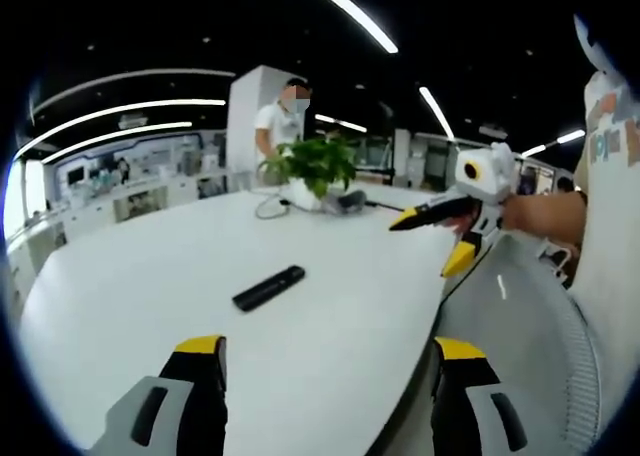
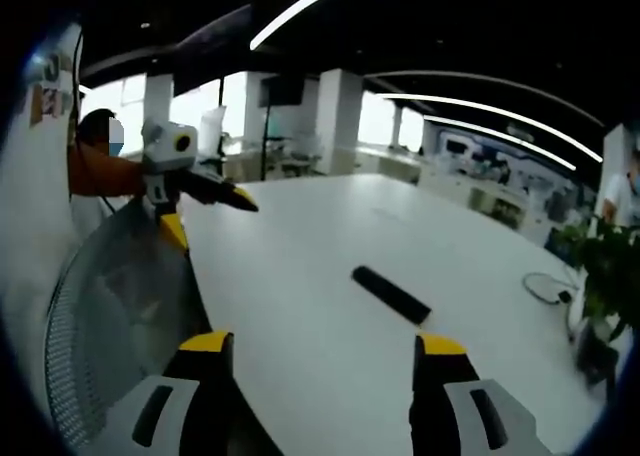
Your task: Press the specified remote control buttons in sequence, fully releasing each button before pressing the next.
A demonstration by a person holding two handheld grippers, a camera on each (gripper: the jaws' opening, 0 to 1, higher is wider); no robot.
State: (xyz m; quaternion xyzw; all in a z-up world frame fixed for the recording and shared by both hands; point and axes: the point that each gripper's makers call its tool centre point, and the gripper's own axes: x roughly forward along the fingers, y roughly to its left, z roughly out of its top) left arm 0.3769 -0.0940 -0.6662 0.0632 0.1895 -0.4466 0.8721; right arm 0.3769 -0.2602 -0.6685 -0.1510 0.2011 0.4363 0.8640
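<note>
Remote control point(image 1: 268, 287): lay flat on the white table point(image 1: 150, 276), well out from the near edge, untouched; in the right gripper view it sat ahead of the jaws point(image 2: 391, 294).
Left gripper point(image 1: 330, 361): its 2 yellow-tipped jaws stood wide apart, holding nothing, hovering off the table edge; it also appeared at the left of the right gripper view point(image 2: 200, 211).
Right gripper point(image 2: 322, 356): jaws likewise spread and empty; seen from the left gripper view point(image 1: 440, 238) its tips were apart, raised above the table, well clear of the remote.
Buttons: too small and dark to make out.
Step in hand: likely the approach to the 1st press; nothing looked pressed yet.
Doing it well: come down on 1 button with 1 jaw tip, square to the remote's face so it would not skid, then lift fully clear before the next.
Background: potted plant point(image 1: 314, 166) and cable point(image 1: 268, 208) at the far side.
Risk: a gripper could block sight of the remote.
</note>
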